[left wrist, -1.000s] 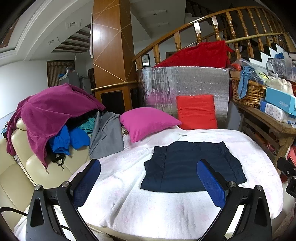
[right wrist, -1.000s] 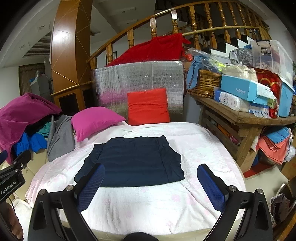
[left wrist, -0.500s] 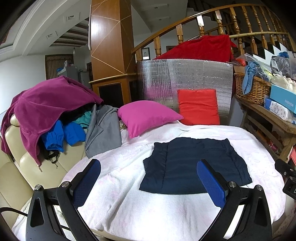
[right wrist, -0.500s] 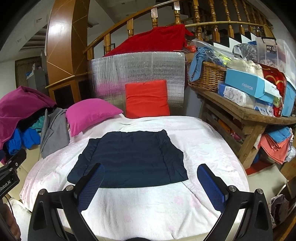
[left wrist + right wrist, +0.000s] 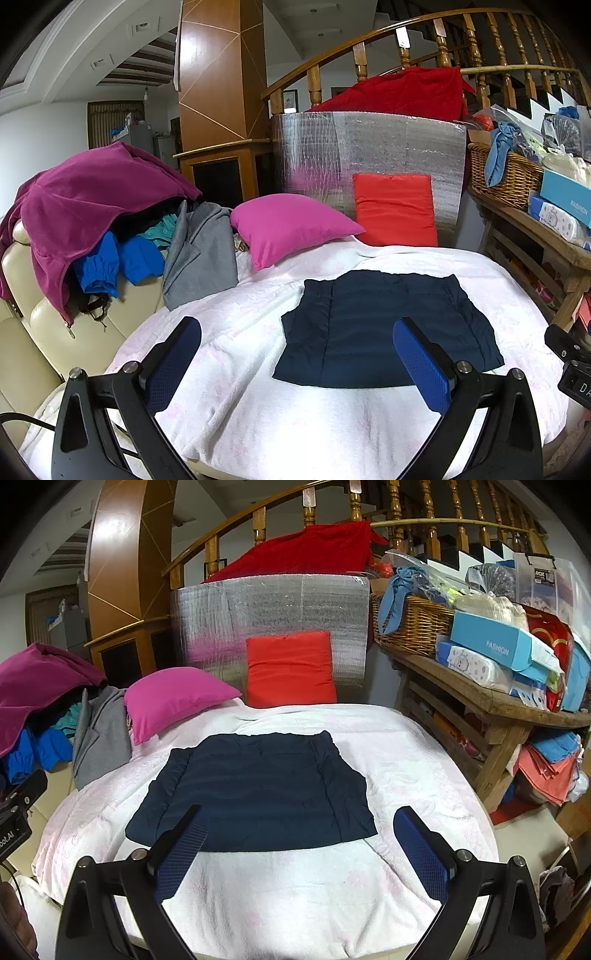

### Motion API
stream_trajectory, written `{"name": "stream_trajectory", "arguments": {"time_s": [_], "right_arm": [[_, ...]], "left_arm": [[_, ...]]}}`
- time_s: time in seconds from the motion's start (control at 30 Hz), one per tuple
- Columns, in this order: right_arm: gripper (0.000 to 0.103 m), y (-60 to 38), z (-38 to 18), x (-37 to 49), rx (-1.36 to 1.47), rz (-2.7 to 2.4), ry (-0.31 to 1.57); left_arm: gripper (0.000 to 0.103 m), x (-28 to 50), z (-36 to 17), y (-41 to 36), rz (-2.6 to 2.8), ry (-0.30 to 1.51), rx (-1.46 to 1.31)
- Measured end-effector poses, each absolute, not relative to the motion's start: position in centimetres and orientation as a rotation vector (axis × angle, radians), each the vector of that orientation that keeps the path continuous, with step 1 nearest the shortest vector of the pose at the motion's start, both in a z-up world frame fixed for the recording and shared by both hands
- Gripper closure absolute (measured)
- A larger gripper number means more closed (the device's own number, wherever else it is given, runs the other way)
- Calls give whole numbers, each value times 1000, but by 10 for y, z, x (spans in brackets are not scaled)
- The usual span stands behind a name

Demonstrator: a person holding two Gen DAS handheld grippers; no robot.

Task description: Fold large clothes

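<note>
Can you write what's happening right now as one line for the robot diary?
step: approach | left tongs: open, empty | right tongs: open, empty | navy garment: flat on white blanket, untouched | pink pillow: behind garment

even indoor light, sharp focus, glare on the wooden pillar (image 5: pixel 221 74), heavy fisheye bending and dark corners.

A round table draped in a white, faintly pink-patterned blanket (image 5: pixel 258 398) carries a flat, folded dark navy quilted garment (image 5: pixel 258 794) at its centre and a magenta pillow (image 5: pixel 291 225) at its far-left edge.
</note>
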State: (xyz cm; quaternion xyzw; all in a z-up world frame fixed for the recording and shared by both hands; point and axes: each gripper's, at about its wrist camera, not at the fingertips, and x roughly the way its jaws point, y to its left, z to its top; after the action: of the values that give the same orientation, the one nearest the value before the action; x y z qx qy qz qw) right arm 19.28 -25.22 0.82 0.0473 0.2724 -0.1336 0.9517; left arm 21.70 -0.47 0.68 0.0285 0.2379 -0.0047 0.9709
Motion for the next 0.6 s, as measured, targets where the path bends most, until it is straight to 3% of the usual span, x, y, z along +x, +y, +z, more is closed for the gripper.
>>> {"name": "stream_trajectory", "arguments": {"time_s": [0.6], "right_arm": [[2,-239,-6,228,96,-228,579]], "left_arm": [[0,241,-3,1,29,506,76]]}}
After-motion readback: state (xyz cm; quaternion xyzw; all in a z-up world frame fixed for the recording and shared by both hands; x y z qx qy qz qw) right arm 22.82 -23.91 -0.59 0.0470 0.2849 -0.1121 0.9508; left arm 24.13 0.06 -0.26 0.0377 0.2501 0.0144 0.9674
